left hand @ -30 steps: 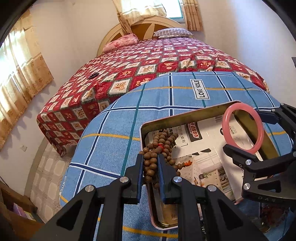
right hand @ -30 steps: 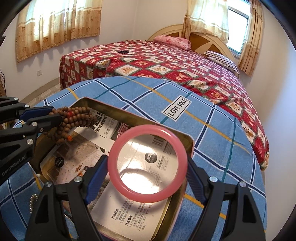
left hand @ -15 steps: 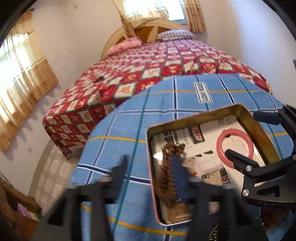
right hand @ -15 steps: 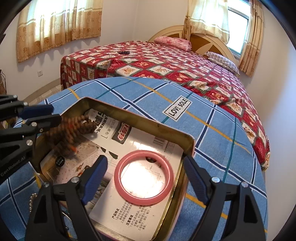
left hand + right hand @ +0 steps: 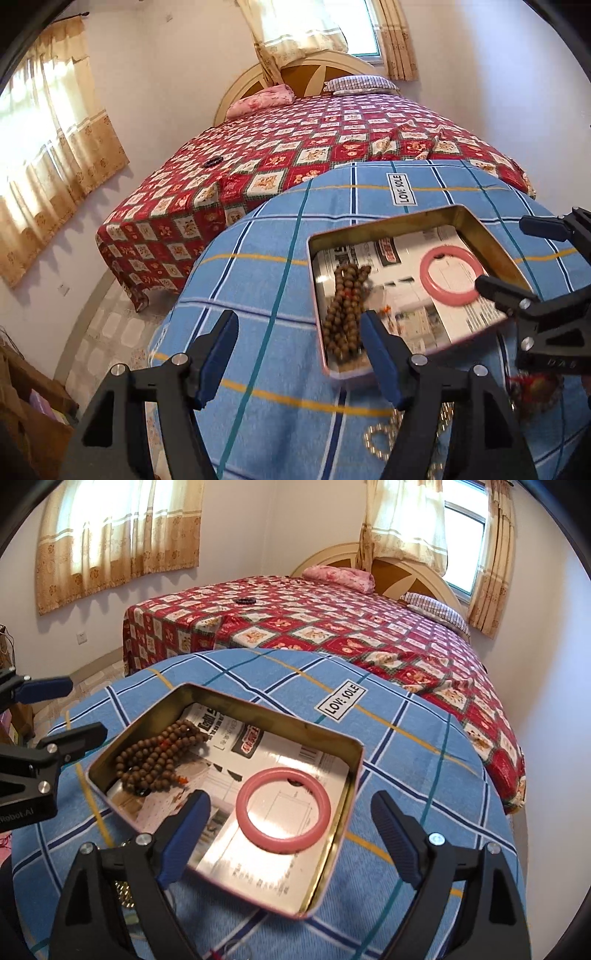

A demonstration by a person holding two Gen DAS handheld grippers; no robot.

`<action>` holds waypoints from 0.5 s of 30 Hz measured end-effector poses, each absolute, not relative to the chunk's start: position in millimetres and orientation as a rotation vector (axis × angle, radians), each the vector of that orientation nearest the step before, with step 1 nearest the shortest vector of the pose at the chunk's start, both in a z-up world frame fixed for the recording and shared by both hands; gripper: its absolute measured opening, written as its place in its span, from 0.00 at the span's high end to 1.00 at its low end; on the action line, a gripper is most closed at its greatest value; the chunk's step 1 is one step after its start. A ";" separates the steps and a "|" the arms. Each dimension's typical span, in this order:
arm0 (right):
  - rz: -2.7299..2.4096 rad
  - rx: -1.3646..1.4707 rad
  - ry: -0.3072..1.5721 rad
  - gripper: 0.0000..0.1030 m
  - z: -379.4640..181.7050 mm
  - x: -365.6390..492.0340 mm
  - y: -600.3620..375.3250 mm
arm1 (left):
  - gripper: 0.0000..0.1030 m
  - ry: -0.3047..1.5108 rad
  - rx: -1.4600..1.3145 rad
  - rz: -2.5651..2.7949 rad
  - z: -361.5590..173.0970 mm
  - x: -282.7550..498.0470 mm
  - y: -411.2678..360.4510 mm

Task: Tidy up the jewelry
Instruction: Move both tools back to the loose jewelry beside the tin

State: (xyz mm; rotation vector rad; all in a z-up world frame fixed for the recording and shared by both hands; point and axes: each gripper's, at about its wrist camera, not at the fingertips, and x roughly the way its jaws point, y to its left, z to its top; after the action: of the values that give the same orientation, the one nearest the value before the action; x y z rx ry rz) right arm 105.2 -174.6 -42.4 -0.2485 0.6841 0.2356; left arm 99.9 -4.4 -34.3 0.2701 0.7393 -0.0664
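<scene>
Beads (image 5: 159, 755) and pink bangle (image 5: 283, 809) lie in the tin (image 5: 351, 771); both tongs, left (image 5: 299, 354) and right (image 5: 291, 834), gape wide, empty. A pearl chain (image 5: 380, 439) by the counter's near edge remains.

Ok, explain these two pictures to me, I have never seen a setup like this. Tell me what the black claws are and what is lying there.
The black claws are two-finger grippers that a person holds, one per hand. Each carries a wide-angle camera looking along its fingers, so each picture is one gripper's own view. The left gripper fills the foot of the left view, the right gripper the foot of the right view; each also shows in the other's view. Both stand open and hold nothing; their jaws have just been opening. On the blue checked cloth sits an open tin lined with printed paper. In it lie a wooden bead string and a pink bangle. Behind is a bed.
</scene>
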 end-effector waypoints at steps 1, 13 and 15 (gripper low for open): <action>0.237 -0.245 0.683 0.12 -42.2 101.6 -176.5 | 0.33 0.742 0.267 -0.067 -35.0 94.7 -2.5; 0.200 -0.197 0.724 0.12 -63.0 42.4 -202.0 | 0.33 0.864 0.244 -0.101 -70.2 37.8 -6.1; 0.196 -0.200 0.729 0.12 -67.4 33.8 -203.3 | 0.33 0.886 0.242 -0.127 -74.7 31.8 -14.8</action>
State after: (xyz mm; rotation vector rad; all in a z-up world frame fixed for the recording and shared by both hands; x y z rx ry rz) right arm 33.8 -203.3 -67.4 -0.1999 0.7290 0.1964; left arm 31.8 -14.8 -74.7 0.2418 0.8857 -0.1271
